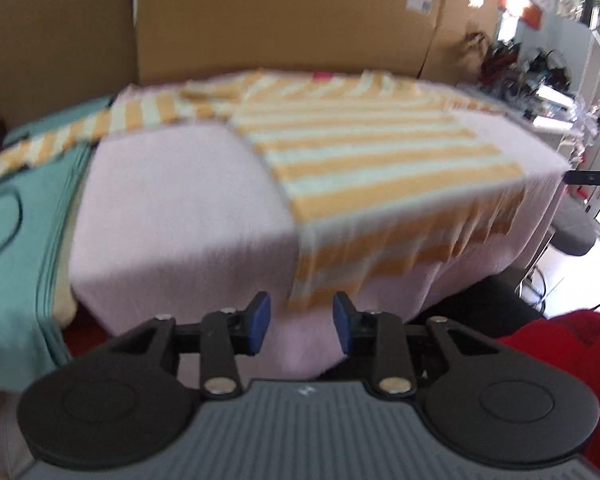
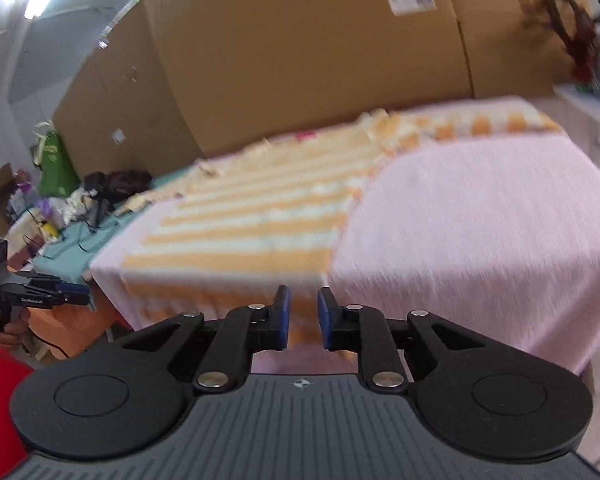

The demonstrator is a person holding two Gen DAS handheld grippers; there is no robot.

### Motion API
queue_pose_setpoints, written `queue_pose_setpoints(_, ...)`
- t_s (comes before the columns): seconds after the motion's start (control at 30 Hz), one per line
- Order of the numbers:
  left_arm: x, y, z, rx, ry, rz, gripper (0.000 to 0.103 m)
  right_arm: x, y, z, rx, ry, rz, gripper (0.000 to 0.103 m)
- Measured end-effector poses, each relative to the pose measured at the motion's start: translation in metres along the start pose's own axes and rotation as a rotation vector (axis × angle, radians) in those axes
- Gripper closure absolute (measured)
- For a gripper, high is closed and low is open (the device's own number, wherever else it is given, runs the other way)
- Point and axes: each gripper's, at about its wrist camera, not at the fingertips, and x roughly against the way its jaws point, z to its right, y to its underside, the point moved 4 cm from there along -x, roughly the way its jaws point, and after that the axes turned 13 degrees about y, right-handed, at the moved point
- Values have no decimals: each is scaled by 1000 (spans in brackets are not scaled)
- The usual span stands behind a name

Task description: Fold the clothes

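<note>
Your striped shirt (image 1: 364, 152) lies flat on the pink cover (image 1: 172, 200), orange and white bands running across, its hem draped over the near edge, one sleeve (image 1: 60, 140) trailing onto the teal cloth (image 1: 16, 248). Your left gripper (image 1: 301, 322) stands apart, blue pads empty, just short of the hem. Your right gripper (image 2: 303, 318) is narrowly parted and holds nothing. Cardboard boxes (image 2: 300, 60) stand behind.
</note>
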Motion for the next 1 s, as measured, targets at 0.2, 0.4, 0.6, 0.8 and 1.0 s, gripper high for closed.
queue_pose_setpoints(0.2,-76,-67,33,-93,28,197,23,-87,-43,-33,-162,-169,54,81)
queue_pose_setpoints(0.4,-119,-57,-17,51,10,110,67,-123,-28,18,-410,-77,-32,103)
queue_pose_setpoints(0.6,-73,-54,-28,35,-60,191,38,-86,-41,10,-336,-102,31,88)
queue_pose_setpoints(0.8,-127,-92,-17,-14,-77,205,27,-135,-52,-1,-340,15,2,93)
queue_pose_setpoints(1.0,-123,-64,-60,68,-245,124,17,-139,-54,37,-420,149,25,103)
